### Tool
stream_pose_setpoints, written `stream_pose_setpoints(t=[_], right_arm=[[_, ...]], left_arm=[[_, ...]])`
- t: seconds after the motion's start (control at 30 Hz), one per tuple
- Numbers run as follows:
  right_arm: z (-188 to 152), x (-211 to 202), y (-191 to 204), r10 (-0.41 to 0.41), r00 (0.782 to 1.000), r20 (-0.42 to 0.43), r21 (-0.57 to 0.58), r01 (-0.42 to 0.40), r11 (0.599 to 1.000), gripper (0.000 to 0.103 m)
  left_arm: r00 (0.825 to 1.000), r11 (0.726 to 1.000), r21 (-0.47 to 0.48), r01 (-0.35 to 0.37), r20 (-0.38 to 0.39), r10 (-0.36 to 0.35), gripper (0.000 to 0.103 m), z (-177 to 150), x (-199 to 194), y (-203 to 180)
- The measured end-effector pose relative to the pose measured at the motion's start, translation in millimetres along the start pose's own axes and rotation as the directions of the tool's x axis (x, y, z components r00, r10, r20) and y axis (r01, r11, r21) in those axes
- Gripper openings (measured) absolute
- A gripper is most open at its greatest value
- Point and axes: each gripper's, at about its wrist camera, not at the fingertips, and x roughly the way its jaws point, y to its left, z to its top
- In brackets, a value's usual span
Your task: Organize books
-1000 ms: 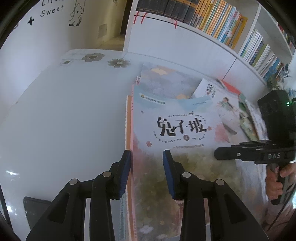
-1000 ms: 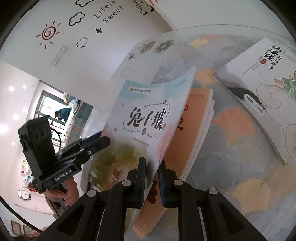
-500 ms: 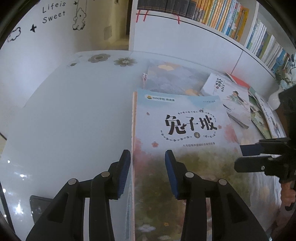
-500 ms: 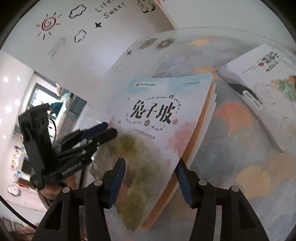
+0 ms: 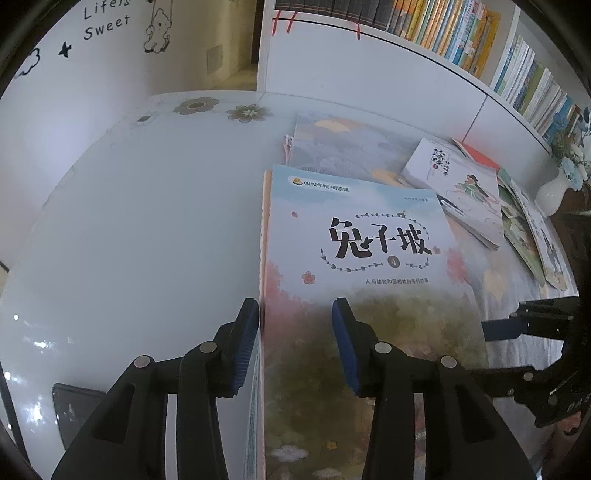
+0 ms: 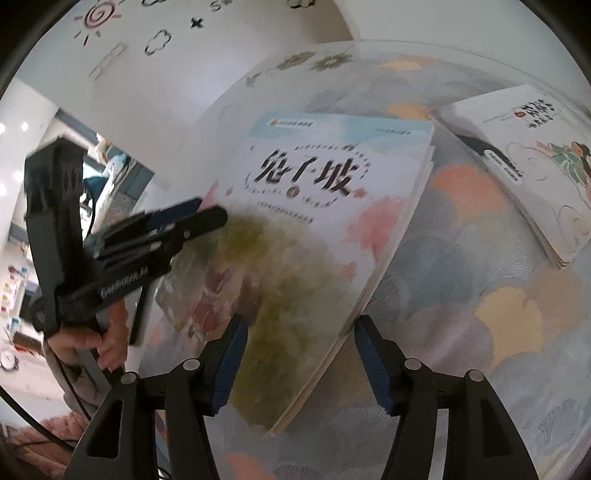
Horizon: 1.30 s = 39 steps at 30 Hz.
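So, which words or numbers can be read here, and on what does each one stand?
"Life is Sweet": wall.
"兔子坡" and "4": top book cover.
Line under the title, and the logo text at the cover's top: too small to read.
White book title: unreadable.
Shelf book spines: unreadable.

Both wrist views look steeply down, close over one shared book (image 5: 362, 280) (image 6: 314, 221).

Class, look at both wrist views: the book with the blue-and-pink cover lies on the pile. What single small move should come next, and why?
Probably draw the right gripper back off the book. Its jaws have just been opening and no longer pinch the cover, which lies flat on the pile. The left gripper also stands open at the spine edge.
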Motion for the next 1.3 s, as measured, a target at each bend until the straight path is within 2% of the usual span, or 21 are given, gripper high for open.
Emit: stream_pose_setpoints(t=[0.13, 0.23, 0.33, 0.43, 0.5, 0.57, 0.6, 0.67, 0.77, 0.9, 0.93, 0.97, 1.03, 1.07, 1.13, 1.2, 1.3], right_arm=[[-2, -1, -10, 0.059, 0.998, 0.000, 0.052, -0.059, 0.997, 0.060], [-2, -21, -26, 0.022, 0.998, 0.060, 0.068, -0.026, 0.997, 0.060], [-1, -49, -63, 0.012, 0.990, 0.137, 0.160, -0.034, 0.986, 0.060], [-2, -70, -119, 0.003, 0.979, 0.206, 0.331, -0.072, 0.941, 0.060], [-7, -75, -164, 0.012, 0.969, 0.247, 0.468, -0.130, 0.874, 0.060], [-7, -73, -193, 0.015, 0.963, 0.268, 0.539, -0.163, 0.826, 0.060], [-8, -72, -203, 0.038, 0.954, 0.297, 0.554, -0.204, 0.807, 0.058], [-3, -71, -211, 0.087, 0.937, 0.337, 0.552, -0.272, 0.789, 0.056], [11, -62, -206, 0.080, 0.942, 0.326, 0.530, -0.251, 0.810, 0.056], [14, -53, -203, 0.089, 0.926, 0.367, 0.539, -0.290, 0.791, 0.055], [10, -52, -208, 0.089, 0.917, 0.388, 0.557, -0.311, 0.770, 0.048], [7, -50, -210, 0.081, 0.918, 0.387, 0.569, -0.307, 0.763, 0.033], [1, -49, -219, 0.078, 0.922, 0.379, 0.583, -0.304, 0.753, 0.013], [-1, -46, -225, 0.092, 0.919, 0.382, 0.592, -0.320, 0.740, 0.007], [-2, -46, -227, 0.103, 0.917, 0.385, 0.595, -0.332, 0.732, 0.007], [3, -47, -223, 0.092, 0.922, 0.377, 0.581, -0.313, 0.751, 0.012], [6, -48, -221, 0.088, 0.920, 0.381, 0.576, -0.311, 0.756, 0.020]], left_arm=[[1.000, 1.000, -0.001, -0.019, 0.001, 0.019, 0.040, -1, -1, -1], [0.998, 0.998, 0.003, -0.056, 0.015, 0.056, 0.038, -3, -7, -8], [0.997, 0.998, 0.009, -0.062, 0.044, 0.062, 0.038, -5, -17, -21], [0.997, 0.999, 0.035, -0.024, 0.078, 0.022, 0.038, -5, -27, -40], [0.995, 0.998, 0.055, -0.026, 0.100, 0.020, 0.038, -4, -32, -54], [0.995, 0.997, 0.073, -0.004, 0.104, -0.003, 0.038, -3, -34, -66], [0.994, 0.997, 0.078, 0.010, 0.104, -0.018, 0.038, -3, -34, -71], [0.994, 0.996, 0.088, 0.023, 0.101, -0.032, 0.038, -3, -34, -81], [0.995, 0.995, 0.092, 0.046, 0.085, -0.054, 0.038, -6, -32, -90], [0.996, 0.994, 0.093, 0.066, 0.062, -0.072, 0.038, -11, -27, -99], [0.996, 0.993, 0.093, 0.069, 0.059, -0.074, 0.038, -12, -26, -101], [0.995, 0.993, 0.094, 0.072, 0.055, -0.078, 0.038, -13, -26, -103], [0.996, 0.993, 0.095, 0.075, 0.049, -0.080, 0.038, -15, -24, -106], [0.996, 0.992, 0.095, 0.077, 0.045, -0.081, 0.038, -15, -23, -108], [0.995, 0.992, 0.095, 0.084, 0.037, -0.087, 0.038, -17, -21, -110], [0.995, 0.991, 0.096, 0.096, 0.031, -0.100, 0.038, -19, -21, -113], [0.994, 0.990, 0.101, 0.100, 0.027, -0.103, 0.038, -21, -20, -117]])
